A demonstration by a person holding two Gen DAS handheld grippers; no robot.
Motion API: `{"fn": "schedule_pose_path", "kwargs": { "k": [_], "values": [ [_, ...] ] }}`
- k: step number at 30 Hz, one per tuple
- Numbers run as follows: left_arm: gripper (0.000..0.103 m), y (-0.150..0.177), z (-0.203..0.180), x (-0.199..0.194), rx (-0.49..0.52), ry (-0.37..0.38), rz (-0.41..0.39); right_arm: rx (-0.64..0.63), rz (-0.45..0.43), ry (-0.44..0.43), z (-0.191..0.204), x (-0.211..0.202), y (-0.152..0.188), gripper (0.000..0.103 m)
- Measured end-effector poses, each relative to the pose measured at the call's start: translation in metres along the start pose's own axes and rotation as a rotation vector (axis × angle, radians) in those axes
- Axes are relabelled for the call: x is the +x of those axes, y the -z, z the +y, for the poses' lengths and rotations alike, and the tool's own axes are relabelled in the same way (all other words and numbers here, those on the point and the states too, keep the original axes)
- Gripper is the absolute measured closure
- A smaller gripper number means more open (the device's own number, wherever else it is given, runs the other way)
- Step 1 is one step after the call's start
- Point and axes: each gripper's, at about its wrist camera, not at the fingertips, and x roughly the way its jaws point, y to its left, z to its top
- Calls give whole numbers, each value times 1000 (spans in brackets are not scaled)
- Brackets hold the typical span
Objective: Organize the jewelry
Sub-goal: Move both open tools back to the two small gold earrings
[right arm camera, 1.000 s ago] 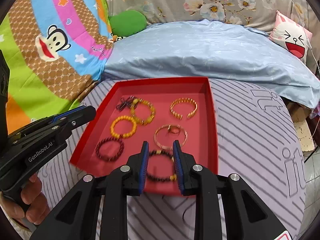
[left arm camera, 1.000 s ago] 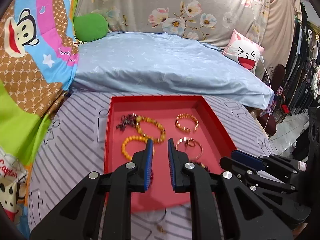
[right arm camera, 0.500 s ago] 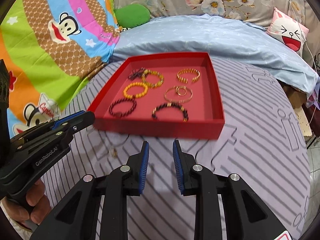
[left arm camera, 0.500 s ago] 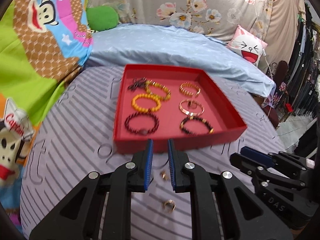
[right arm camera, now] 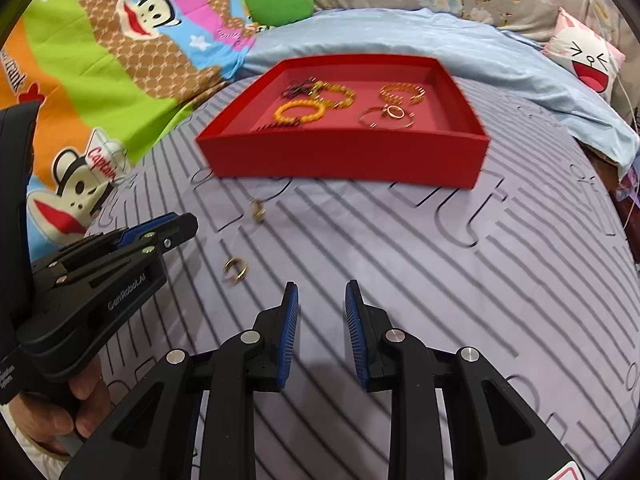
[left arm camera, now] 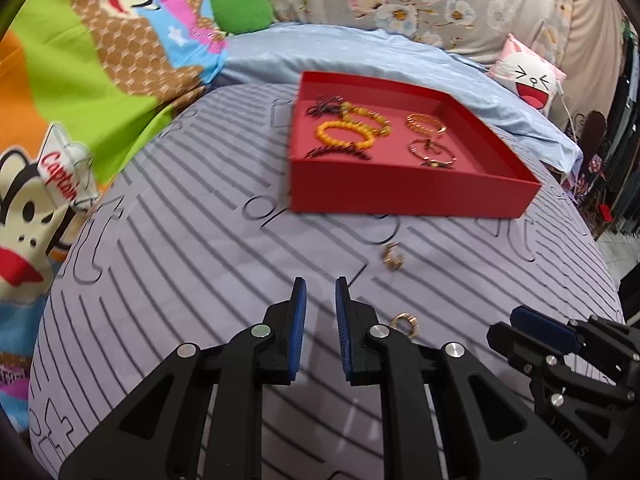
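Jewelry mostly lies in the red tray (right arm camera: 344, 160) on the striped purple mat (right arm camera: 460, 264), but two small gold rings sit loose in front of it: a near ring (left arm camera: 405, 322) and a farther ring (left arm camera: 394, 257). Both the left gripper (left arm camera: 321, 296) and right gripper (right arm camera: 318, 300) hover empty, fingers slightly apart. Picking up the near ring likely wants wider fingers, lowered squarely astride it, closed gently so it doesn't skid.

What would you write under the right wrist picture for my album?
Open right tongs hover over the striped mat, two gold rings waiting outside the red tray.
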Motion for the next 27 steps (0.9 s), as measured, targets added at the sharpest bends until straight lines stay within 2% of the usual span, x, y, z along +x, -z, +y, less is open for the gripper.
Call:
{"fn": "schedule_pose_path", "kwargs": {
  "k": [5, 18, 27],
  "values": [
    [89, 10, 13, 1, -14, -44, 6, -9, 7, -24, 13, 6, 4, 79],
    [89, 16, 18, 0, -34, -29, 25, -54, 8, -50, 44, 24, -6, 79],
    [89, 17, 22, 1, -54, -18, 25, -54, 13, -54, 48, 32, -10, 79]
  ]
}}
